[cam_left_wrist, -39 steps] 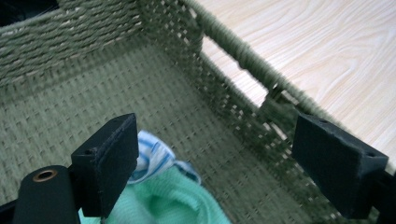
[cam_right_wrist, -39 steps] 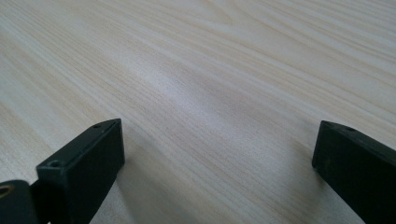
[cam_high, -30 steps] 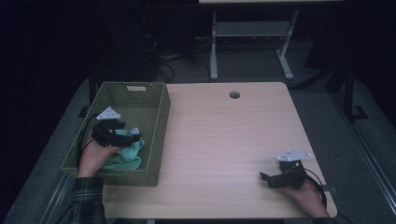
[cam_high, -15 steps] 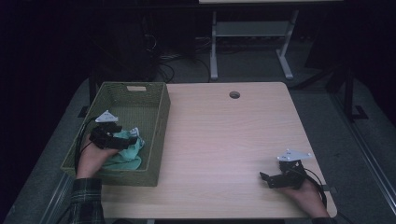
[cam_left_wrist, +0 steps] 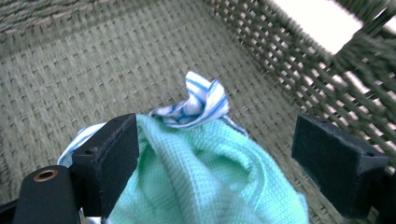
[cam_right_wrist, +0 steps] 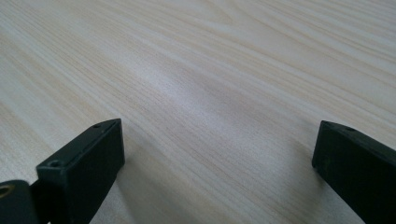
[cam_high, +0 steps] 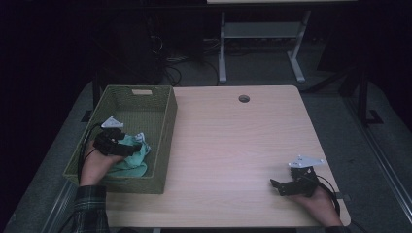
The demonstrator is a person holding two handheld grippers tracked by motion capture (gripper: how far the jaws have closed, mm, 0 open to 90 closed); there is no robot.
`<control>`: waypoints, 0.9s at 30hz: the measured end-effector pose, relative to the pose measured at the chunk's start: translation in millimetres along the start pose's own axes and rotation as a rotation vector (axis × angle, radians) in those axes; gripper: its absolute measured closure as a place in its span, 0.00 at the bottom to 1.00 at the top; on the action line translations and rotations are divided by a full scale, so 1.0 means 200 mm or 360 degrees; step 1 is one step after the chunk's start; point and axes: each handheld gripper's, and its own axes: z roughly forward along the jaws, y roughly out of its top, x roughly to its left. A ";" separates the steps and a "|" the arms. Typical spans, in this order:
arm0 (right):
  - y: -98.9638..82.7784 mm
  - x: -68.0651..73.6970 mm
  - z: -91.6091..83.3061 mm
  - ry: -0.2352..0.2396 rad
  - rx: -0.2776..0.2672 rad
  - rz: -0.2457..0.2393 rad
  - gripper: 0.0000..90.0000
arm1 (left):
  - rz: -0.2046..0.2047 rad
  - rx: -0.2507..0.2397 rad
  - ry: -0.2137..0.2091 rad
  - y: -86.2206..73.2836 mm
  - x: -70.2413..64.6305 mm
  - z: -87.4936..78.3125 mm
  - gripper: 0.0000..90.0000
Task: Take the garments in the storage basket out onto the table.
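The left claw point(cam_high: 137, 145) is inside the green woven basket point(cam_high: 165, 141) at the left side of the desk point(cam_high: 233, 145). Its jaws stand apart on both sides of a mint-green cloth point(cam_left_wrist: 205, 177), which lies crumpled on the basket floor with a blue-striped white cloth point(cam_left_wrist: 201, 105) partly under it, at the far side. I think the jaws are spread like this so they can close on the raised fold of the cloth. The right claw point(cam_high: 276, 186) rests at the near right of the desk, jaws apart and holding nothing, probably waiting out of the way.
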 end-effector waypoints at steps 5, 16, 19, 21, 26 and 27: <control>0.00 0.00 0.00 0.0000 -0.0001 -0.0001 0.02 | -0.0023 0.0065 0.0018 0.00 0.01 0.02 0.19; 0.00 0.00 0.00 0.0000 0.0000 -0.0001 0.02 | -0.0124 0.0169 0.0039 -0.01 0.03 0.03 0.27; 0.00 0.00 0.00 0.0000 -0.0001 -0.0002 0.02 | -0.0143 0.0185 0.0024 -0.02 0.03 0.04 0.32; 0.00 0.00 0.00 0.0000 -0.0001 -0.0002 0.02 | -0.0147 0.0211 0.0023 -0.02 0.03 0.04 0.37; 0.00 0.00 0.00 -0.0001 -0.0001 -0.0002 0.02 | -0.0171 0.0266 0.0024 -0.02 0.04 0.06 0.50; 0.00 0.00 0.00 -0.0001 0.0000 -0.0001 0.02 | -0.0169 0.0271 0.0029 -0.02 0.04 0.06 0.57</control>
